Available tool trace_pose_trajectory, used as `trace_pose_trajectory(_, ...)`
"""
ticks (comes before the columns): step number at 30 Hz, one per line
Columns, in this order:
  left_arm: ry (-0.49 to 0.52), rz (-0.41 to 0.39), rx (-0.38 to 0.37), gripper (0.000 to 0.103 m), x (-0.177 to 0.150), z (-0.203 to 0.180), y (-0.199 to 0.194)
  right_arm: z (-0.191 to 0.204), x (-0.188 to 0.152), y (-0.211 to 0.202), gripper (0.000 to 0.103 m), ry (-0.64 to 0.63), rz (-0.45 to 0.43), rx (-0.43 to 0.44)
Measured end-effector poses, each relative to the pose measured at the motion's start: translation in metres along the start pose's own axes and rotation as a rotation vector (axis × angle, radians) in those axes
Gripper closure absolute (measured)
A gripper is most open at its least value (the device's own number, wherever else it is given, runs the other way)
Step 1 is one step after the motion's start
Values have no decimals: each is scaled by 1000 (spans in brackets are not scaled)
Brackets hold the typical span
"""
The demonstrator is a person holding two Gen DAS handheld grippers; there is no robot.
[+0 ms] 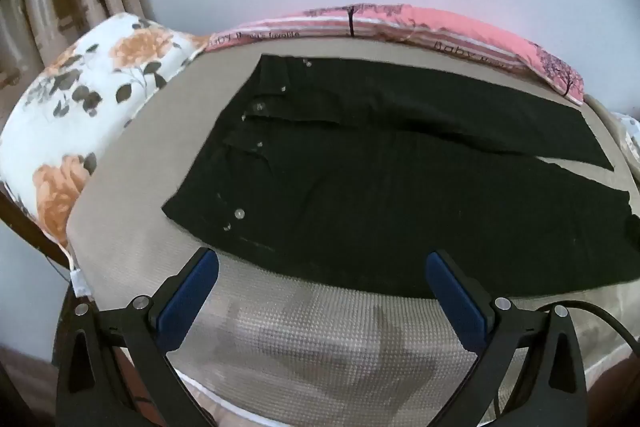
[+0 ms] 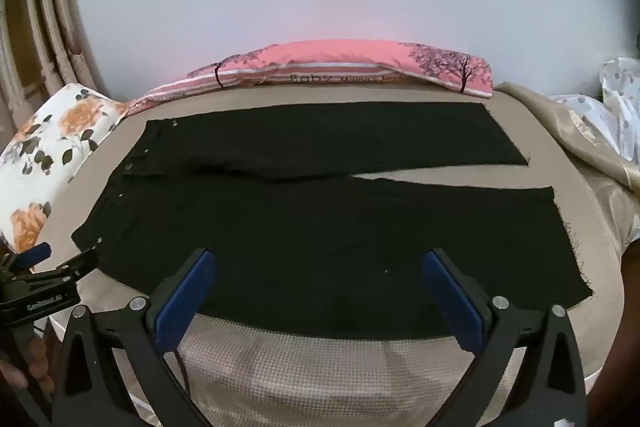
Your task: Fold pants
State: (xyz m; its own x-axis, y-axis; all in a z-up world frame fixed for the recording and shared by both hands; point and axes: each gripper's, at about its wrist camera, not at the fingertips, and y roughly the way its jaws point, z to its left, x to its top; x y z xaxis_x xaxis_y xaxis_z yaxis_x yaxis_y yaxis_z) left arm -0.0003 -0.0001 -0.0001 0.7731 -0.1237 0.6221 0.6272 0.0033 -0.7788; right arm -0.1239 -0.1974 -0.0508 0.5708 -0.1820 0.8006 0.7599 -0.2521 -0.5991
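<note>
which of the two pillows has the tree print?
The pink striped pillow along the far edge of the bed, beyond the black pants. It has dark tree prints at its ends; the white pillow on the left has orange flowers instead.

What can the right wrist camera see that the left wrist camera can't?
Only the right wrist view shows the left tool from outside, beside the waistband, and the shiny beige cloth at the right. Only the left wrist view shows the waistband buttons up close, such as one silver button. Both show the black pants lying flat and unfolded on the beige bed cover, the flowered pillow, the pink pillow, and each camera's own tool open.
</note>
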Motion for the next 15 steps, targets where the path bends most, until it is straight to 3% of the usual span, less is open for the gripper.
trace_pose_trajectory(4, 14, 10, 25, 0, -6, -7, 1, 4, -5, -2, 0, -10, -5, -48)
trace_pose_trajectory(6, -25, 39, -20, 0, -9, 2, 11, 18, -12, 2, 0, -33, 2, -68)
trace_pose_trajectory(11, -30, 70, -29, 1, -11, 4, 20, 0, -7, 18, 0, 12, 57, -1)
trace_pose_trajectory(15, -30, 81, -27, 0, -17, 5, 24, 4, -12, 21, 0, 1, 53, -10)
